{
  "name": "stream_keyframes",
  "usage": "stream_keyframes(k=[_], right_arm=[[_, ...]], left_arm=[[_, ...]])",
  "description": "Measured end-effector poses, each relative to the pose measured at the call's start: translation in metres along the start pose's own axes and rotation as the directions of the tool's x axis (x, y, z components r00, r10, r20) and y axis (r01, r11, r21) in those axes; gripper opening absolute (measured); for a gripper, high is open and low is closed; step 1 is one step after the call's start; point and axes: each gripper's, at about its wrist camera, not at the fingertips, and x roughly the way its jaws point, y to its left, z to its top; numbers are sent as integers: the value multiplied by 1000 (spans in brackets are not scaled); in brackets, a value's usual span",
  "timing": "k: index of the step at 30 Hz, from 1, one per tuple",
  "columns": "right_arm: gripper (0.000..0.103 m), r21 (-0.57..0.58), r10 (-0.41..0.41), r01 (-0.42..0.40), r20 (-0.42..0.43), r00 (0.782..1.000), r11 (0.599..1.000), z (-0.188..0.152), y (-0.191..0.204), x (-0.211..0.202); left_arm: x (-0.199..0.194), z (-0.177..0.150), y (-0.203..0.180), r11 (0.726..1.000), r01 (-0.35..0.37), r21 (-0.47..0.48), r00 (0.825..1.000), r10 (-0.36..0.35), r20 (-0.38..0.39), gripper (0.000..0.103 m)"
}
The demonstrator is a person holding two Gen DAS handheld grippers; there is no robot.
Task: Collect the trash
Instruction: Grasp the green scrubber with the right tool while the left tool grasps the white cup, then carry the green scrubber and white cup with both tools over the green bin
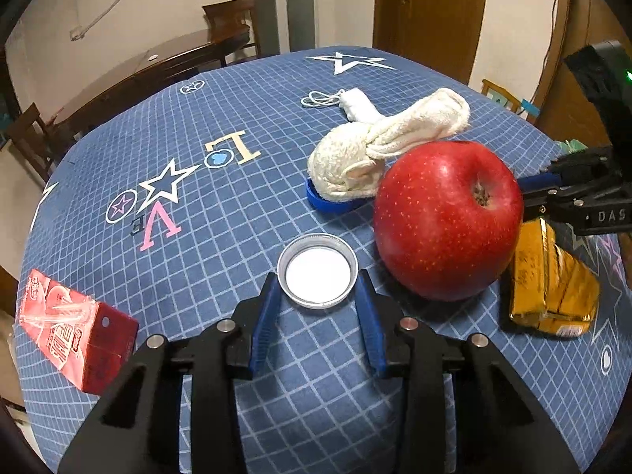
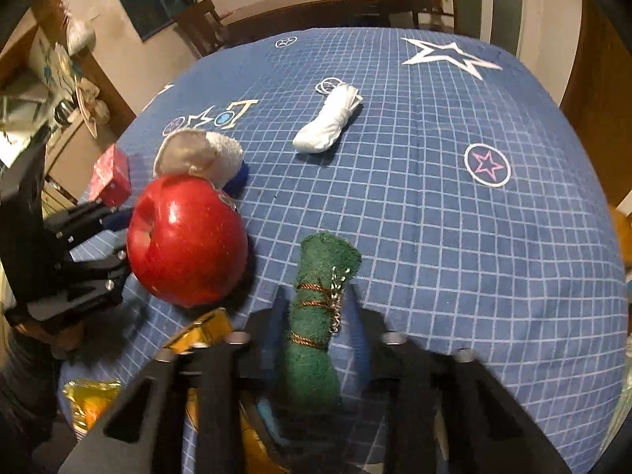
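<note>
On a desk (image 1: 237,91) draped in a blue grid-pattern cloth with stars, the left gripper (image 1: 319,296) pinches a jar lid (image 1: 317,270) — a shallow silver ring lying upside down, its white liner facing up — between its blue pads (image 1: 266,316), which press on the rim from either side. Just right of the lid sits a glossy red apple (image 1: 448,219), stem hollow turned sideways, and behind it a rolled cream towel (image 1: 379,154) rests on a blue cap (image 1: 328,203). A red drink carton (image 1: 71,326) with its straw attached lies on its side near the left edge, and a crumpled gold foil wrapper (image 1: 553,280) sits beside the apple on the right.

In the right wrist view, the right gripper (image 2: 316,296) has its jaws drawn in around a rolled green cloth (image 2: 320,316) — bound with copper-coloured cord and a small metal chain — though blur makes it hard to tell whether the pads actually press on it. Farther back lies a white knotted bundle (image 2: 328,122) with a looped string (image 2: 330,86) touching its far end.
</note>
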Motion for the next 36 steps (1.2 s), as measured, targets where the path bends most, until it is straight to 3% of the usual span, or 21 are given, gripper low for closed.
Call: stream_keyframes(k=[7,16,19,23,31,36], right_arm=[[17,4,-11,10,130,991,1000,-14,-4,-24],[17,-24,-86,99,319,944,995,-37,12,-75],[17,-27,-101,119,370,924,992,-48,20,-90],[17,-22,-129,156,452,883,988,-67,34,-112],[17,2,-160,195,579,800,981,-114,62,-152],[18,12,-173,211,620,765,977,-144,74,-174]], left_arm=[[0,4,-5,999,-39,-17,999,39,21,37],[-37,4,-4,991,-105,-87,987,115,112,37],[-56,4,-10,983,-156,-100,974,170,151,37],[-93,-1,-21,966,-232,-115,939,254,232,37],[-157,-19,-76,971,-186,-147,895,229,382,37],[-170,-27,-111,971,-173,-162,872,228,433,37]])
